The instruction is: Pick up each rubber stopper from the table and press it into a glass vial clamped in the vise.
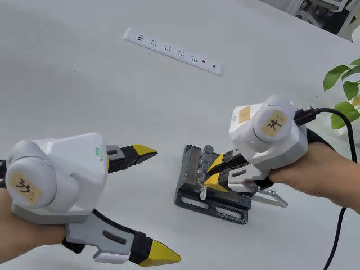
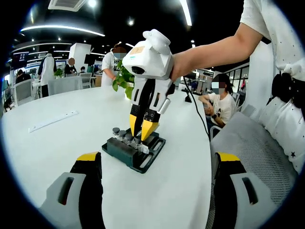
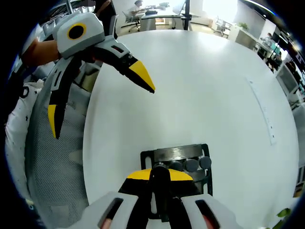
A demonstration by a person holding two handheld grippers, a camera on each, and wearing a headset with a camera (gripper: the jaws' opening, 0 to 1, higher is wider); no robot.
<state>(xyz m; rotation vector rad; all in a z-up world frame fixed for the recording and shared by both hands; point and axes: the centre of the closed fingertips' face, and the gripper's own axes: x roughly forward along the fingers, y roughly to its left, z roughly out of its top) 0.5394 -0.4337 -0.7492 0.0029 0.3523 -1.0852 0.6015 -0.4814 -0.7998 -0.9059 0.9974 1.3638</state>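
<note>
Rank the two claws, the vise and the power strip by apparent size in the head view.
1. left claw, nearest the camera.
2. right claw.
3. vise, partly hidden.
4. power strip: longer but thinner, so close to the vise.

Yellow sticker (image 1: 27, 187) on left gripper (image 1: 163, 205), perhaps "33", right gripper (image 1: 214, 171) label (image 1: 275, 123) scrawl unreadable

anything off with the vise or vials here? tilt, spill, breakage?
Nothing stands out. The vials stand upright in a row in the vise, which sits flat on the table. The right gripper is closed on a stopper at the row's end; the left gripper is open, held aside.
</note>
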